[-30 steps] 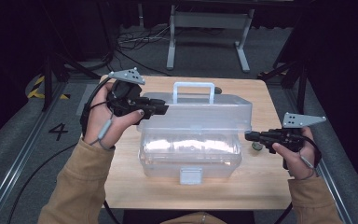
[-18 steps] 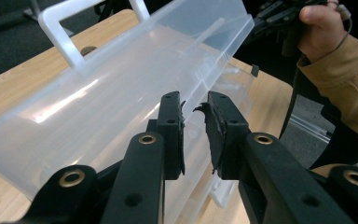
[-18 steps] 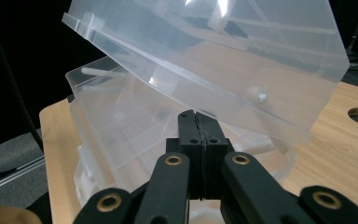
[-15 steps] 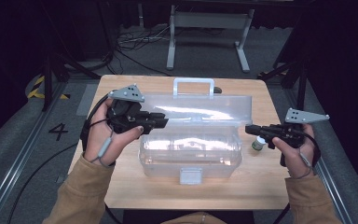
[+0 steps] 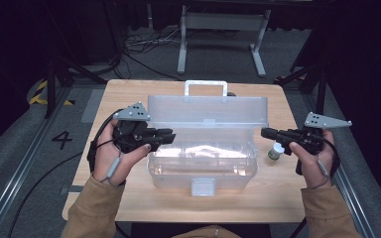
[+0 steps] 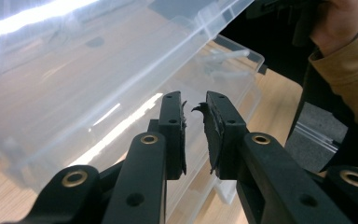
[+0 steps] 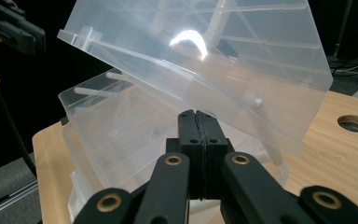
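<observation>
- Up goes the lid (image 5: 207,109) of the clear plastic box (image 5: 203,163): half a second ago it lay lower, now it stands raised at centre frame in the high view, its handle (image 5: 206,87) at the top edge.
- Left gripper (image 5: 164,136) sits at the box's left end, tips against the wall just under the lid; its own view shows the jaws slightly apart with nothing between them.
- Right gripper (image 5: 267,132) hovers just off the box's right end, jaws pressed together and empty.
- Small white bottle (image 5: 276,151) stands on the wooden table (image 5: 129,94) right of the box, just below that gripper.
- Glare hides what is in the box.
</observation>
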The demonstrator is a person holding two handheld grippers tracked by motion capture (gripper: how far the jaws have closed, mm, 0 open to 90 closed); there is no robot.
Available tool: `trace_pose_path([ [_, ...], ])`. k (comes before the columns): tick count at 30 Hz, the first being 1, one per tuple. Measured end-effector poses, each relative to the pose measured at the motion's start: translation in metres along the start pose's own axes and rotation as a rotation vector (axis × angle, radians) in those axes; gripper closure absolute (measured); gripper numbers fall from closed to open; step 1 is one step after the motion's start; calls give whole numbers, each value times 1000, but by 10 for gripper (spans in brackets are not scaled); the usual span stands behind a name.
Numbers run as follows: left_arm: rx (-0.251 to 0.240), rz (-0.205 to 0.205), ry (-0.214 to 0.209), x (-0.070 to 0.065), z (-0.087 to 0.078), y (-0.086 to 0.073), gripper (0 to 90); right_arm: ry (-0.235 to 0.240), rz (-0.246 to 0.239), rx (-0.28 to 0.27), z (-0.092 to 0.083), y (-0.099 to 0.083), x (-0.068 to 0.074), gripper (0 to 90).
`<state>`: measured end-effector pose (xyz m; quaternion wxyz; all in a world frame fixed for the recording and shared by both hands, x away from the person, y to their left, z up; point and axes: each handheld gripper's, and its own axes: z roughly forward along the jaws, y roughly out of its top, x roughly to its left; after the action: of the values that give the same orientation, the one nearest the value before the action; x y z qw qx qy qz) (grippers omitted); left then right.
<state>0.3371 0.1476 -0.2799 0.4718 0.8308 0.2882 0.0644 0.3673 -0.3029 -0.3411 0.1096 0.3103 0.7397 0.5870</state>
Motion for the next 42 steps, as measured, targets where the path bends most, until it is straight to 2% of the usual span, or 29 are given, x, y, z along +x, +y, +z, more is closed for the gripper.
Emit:
trace_pose_path([
  [5,-13,-22,13,4,3,-11,774,-10,12,-4,0,1,0,900],
  [9,-14,-38,53,9,6,-17,774,-12,19,-10,1,1,0,900],
  [13,-26,-52,68,13,7,-22,776,-13,20,-10,1,1,1,900],
  [18,-43,-72,115,20,10,-29,777,-11,18,-10,1,1,0,900],
  [20,-39,-79,147,23,11,-32,775,-12,16,-9,1,1,1,900],
  [28,-74,-109,165,35,10,-37,786,-11,10,-9,1,0,0,900],
  [38,-83,-97,178,41,12,-37,808,-8,11,-3,1,-1,0,900],
  [42,-90,-95,179,44,13,-37,847,-11,10,0,1,-2,1,900],
])
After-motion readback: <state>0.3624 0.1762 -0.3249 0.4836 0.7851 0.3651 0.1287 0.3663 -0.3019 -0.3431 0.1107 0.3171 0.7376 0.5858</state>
